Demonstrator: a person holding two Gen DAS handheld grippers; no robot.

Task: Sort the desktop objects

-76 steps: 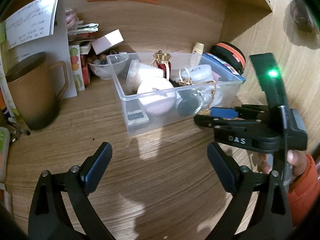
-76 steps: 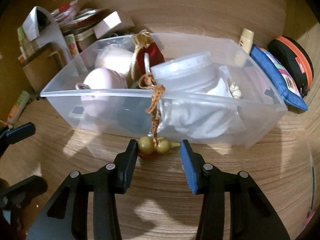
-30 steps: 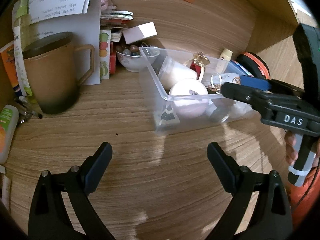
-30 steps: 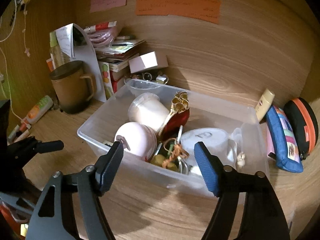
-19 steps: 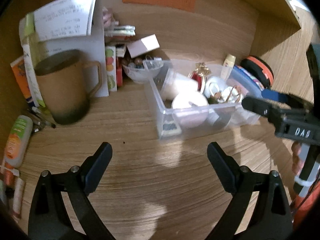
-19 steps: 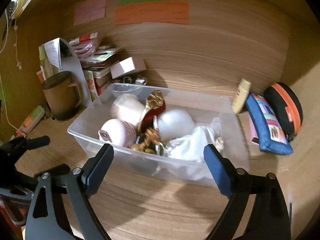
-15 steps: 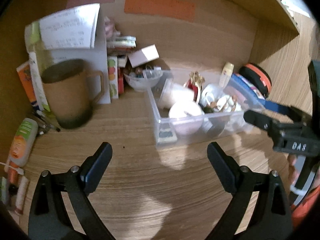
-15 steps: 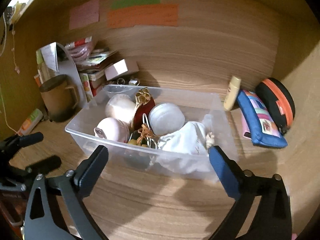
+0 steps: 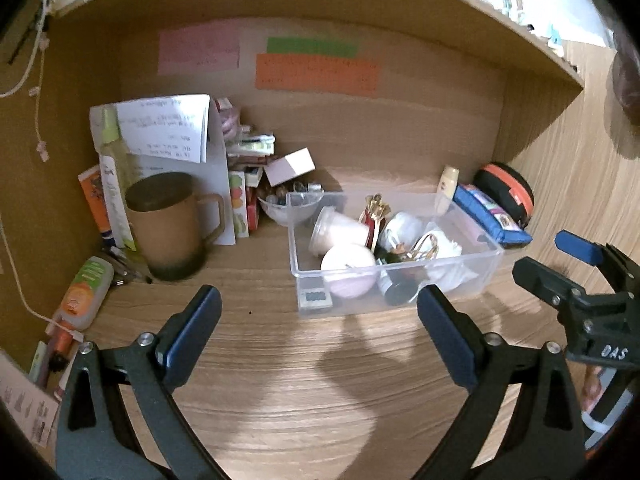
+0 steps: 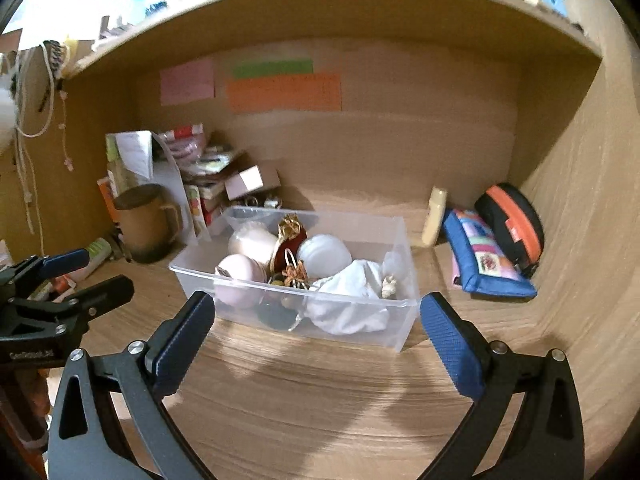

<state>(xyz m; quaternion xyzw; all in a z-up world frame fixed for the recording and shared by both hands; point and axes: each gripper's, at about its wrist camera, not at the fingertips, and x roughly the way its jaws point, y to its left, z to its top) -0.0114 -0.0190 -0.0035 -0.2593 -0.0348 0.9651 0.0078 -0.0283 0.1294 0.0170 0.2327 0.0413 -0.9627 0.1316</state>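
Observation:
A clear plastic bin sits on the wooden desk, holding round white and pink containers, a red and gold ornament, a gourd charm on a brown cord and a white cloth. My left gripper hovers open and empty in front of the bin's left part. Facing the bin's front wall, my right gripper stands wide open with nothing between its fingers. Each gripper shows at the edge of the other's view.
A brown mug, papers, a small glass bowl and boxes crowd the back left corner. A blue pouch, a black and orange case and a small cream bottle lie to the bin's right. A tube lies far left.
The gourd charm went from the desk in front of the bin into the bin. My right gripper opened wide, and both grippers drew back and up from the bin.

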